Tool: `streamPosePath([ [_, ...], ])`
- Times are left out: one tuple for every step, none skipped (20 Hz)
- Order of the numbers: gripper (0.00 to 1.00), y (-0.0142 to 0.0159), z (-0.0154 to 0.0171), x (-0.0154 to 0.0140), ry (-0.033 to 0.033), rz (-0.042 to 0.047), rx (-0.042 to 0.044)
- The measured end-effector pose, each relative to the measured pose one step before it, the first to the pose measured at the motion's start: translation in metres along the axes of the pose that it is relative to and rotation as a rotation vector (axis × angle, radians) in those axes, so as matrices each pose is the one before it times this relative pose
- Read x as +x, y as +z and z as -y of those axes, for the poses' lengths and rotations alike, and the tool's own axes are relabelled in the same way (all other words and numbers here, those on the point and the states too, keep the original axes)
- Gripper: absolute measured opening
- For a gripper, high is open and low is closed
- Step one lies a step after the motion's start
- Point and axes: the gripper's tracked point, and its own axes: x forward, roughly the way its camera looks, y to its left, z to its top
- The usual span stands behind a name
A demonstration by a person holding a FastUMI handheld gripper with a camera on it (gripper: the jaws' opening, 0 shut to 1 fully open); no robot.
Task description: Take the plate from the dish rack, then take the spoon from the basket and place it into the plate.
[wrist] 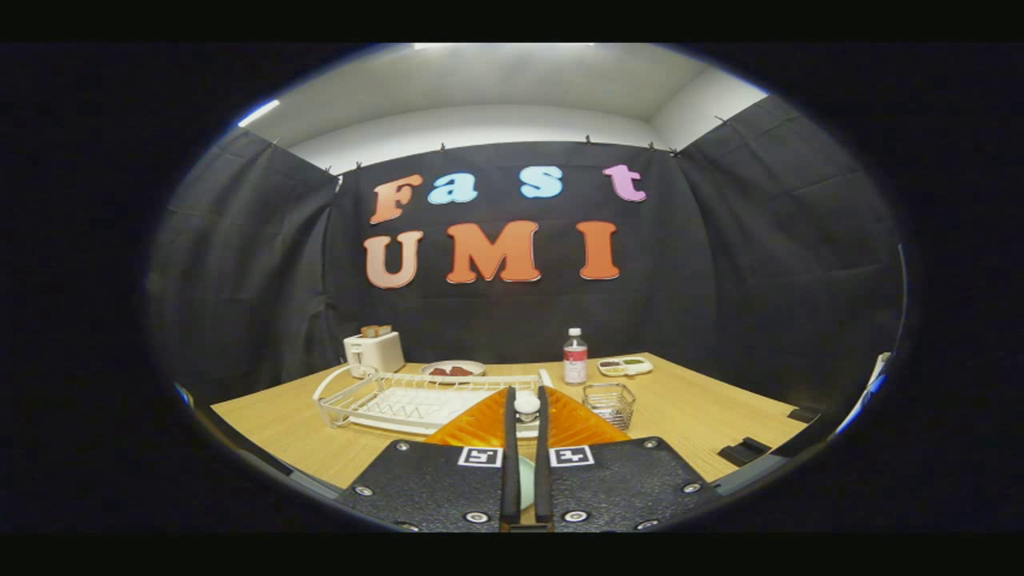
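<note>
My gripper is shut on a white spoon. The spoon's rounded end sticks out between the fingertips, and a pale part of it shows lower down between the fingers. Directly under and ahead of the fingers lies an orange ribbed plate on the wooden table, spreading to both sides of them. The white wire dish rack stands just beyond the plate to the left and holds no dishes. To the right of the plate sits the small wire basket, which looks empty.
Along the back of the table stand a white toaster, a small plate of food, a clear bottle and a divided snack tray. Black clamps sit at the table's right edge.
</note>
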Motion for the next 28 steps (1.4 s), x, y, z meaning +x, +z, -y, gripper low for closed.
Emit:
streamPosePath([
  [0.07,-0.00523,-0.00802,-0.00171,0.01866,-0.01103,-0.00258],
  [0.07,-0.00496,-0.00863,-0.00121,0.02055,-0.00816,-0.0005],
  [0.07,-0.00539,-0.0074,0.00149,0.01946,-0.01199,0.00009],
  [0.07,-0.0061,-0.0054,0.00158,0.01758,-0.01113,0.00014],
  [0.07,-0.00727,-0.00535,0.00211,0.01384,-0.01806,0.0001],
  [0.07,-0.00843,-0.00337,0.00169,0.01022,-0.0184,-0.00052],
  [0.07,-0.00651,-0.00209,0.00287,0.00669,-0.01449,-0.00113],
  [0.07,-0.00504,-0.0028,0.00074,0.00557,-0.0114,-0.00119],
  [0.07,-0.00578,-0.00184,0.00233,0.00548,-0.01519,-0.00179],
  [0.07,-0.00621,-0.0011,0.00218,0.00617,-0.01168,-0.00151],
  [0.07,-0.0049,-0.00133,0.00268,0.00468,-0.01098,0.00059],
  [0.07,-0.00437,-0.00088,0.00096,0.00394,-0.00729,0.00306],
  [0.07,-0.00311,-0.00023,0.00184,0.00359,-0.0109,0.00686],
  [0.07,-0.00575,-0.00083,0.00165,0.0052,-0.01084,0.00723],
  [0.07,-0.00339,-0.00061,0.00278,0.00327,-0.01185,0.00398],
  [0.07,-0.00431,0.00036,-0.00024,0.00353,-0.01386,-0.00116],
  [0.07,0.00168,-0.00086,-0.00071,0.00432,0.00627,-0.00099],
  [0.07,0.00078,-0.00102,0.00159,0.00623,0.00325,-0.00473],
  [0.07,-0.0003,-0.00135,0.00124,0.00728,-0.00187,-0.00976],
  [0.07,-0.00238,-0.00037,0.0026,0.00361,-0.00357,-0.01025],
  [0.09,-0.00158,-0.00054,0.00215,0.00439,-0.00722,-0.00531],
  [0.1,-0.00705,0.00024,0.0014,0.0021,-0.01954,-0.00335],
  [0.12,-0.00796,0.00015,0.00197,-0.00067,-0.02354,-0.0012],
  [0.14,-0.00403,0.00108,0.00135,-0.00456,-0.01704,0.00008],
  [0.16,-0.00314,0.00321,0.00226,-0.00909,-0.01819,0.00441],
  [0.18,-0.00271,0.00204,0.00256,-0.00307,-0.01261,0.00584],
  [0.2,0.00078,0.00199,0.001,-0.00409,-0.00287,0.00693],
  [0.22,0.0001,0.0034,-0.00138,-0.00647,0.00325,0.00268],
])
